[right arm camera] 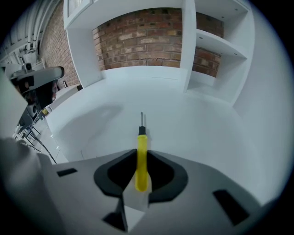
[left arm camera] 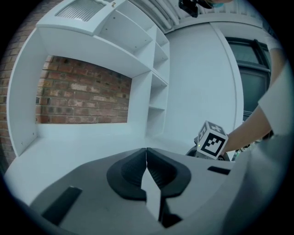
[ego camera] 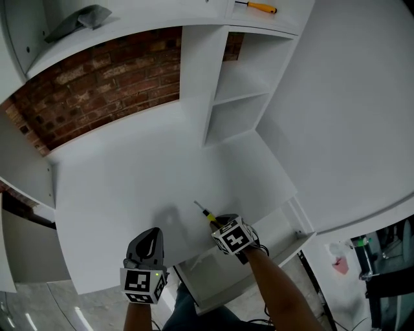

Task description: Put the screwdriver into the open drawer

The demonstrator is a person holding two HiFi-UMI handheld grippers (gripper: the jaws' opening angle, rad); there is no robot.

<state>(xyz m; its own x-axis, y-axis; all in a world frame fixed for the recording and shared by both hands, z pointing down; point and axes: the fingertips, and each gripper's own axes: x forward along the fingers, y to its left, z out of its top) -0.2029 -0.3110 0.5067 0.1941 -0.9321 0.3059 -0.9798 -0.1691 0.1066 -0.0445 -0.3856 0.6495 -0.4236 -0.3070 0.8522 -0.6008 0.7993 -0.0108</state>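
Your right gripper (right arm camera: 141,156) has its two dark jaws closed on the slim yellow plastic handle of the screwdriver (right arm camera: 142,143). The handle runs straight up the middle of the right gripper view, pressed from both sides. Its short black collar and thin metal shaft stick out past the jaw tips, pointing toward the top of the frame over the white desk top (right arm camera: 193,124). Whether the tip touches the desk cannot be told.

Your left gripper (left arm camera: 146,158) has its jaws shut flat against each other with nothing between them. To the right in the left gripper view, the right gripper's marker cube shows beside your bare forearm.

In the head view, the right gripper (ego camera: 215,223) sits just right of lower centre, tilted steeply down. The screwdriver (ego camera: 206,212) slants up and left from it, over the desk's near edge. The left gripper (ego camera: 150,236) is near it, to its left, also at the desk's near edge.

The open white drawer (ego camera: 275,249) juts out below the desk at lower right of centre, directly beneath your right forearm. The screwdriver is beside the drawer, not in it.

Farther up the frame, a red brick wall (ego camera: 97,90) fills the back of the desk recess. A white shelf unit (ego camera: 240,97) stands at upper centre. A second, orange-handled screwdriver (ego camera: 259,7) lies on top of it at the upper edge.
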